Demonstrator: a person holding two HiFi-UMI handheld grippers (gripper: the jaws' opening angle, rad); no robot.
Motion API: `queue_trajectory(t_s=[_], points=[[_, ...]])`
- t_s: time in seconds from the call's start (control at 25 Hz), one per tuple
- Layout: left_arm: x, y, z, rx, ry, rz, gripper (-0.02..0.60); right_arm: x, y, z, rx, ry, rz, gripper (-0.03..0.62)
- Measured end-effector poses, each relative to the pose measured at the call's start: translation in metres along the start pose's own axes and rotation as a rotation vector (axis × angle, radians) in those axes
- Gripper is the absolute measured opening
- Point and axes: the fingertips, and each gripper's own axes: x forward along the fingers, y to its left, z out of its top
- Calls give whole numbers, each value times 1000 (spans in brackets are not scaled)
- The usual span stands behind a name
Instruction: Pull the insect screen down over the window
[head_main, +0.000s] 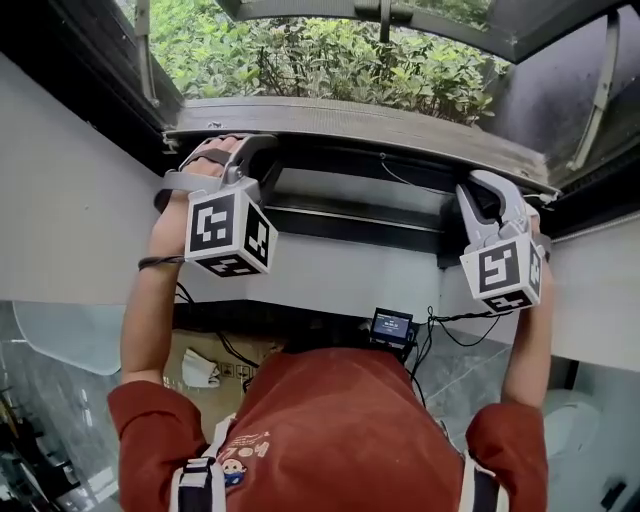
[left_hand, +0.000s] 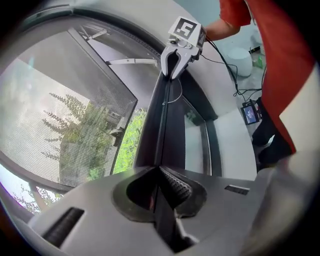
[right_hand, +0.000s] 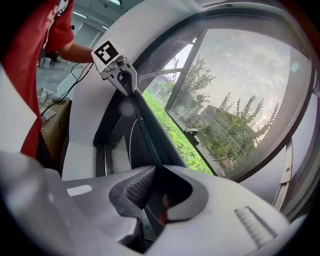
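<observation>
Red short-sleeved shirt (head_main: 340, 430). Grey-and-black shoulder straps (head_main: 200, 484), with a small cartoon patch (head_main: 236, 466) beside the left one. Thin black band (head_main: 160, 263) on the left wrist. The left gripper (head_main: 234, 150) and right gripper (head_main: 487, 190) are pale grey, each bearing a white cube (head_main: 230, 232) with black square markers.

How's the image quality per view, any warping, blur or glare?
Head view: sharp, shrubs bright, indoors dimmer. Left gripper view: fisheye bending, dark corners, left gripper soft where it clamps the screen bar. Right gripper view: same bending, sky washed out through the mesh.
</observation>
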Motion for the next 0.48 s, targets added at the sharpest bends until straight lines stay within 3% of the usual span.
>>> queue_trajectory(t_s=[0.48], points=[[-2, 1, 0, 31, -4, 51, 25, -4, 0, -1, -12, -45, -24, 65]])
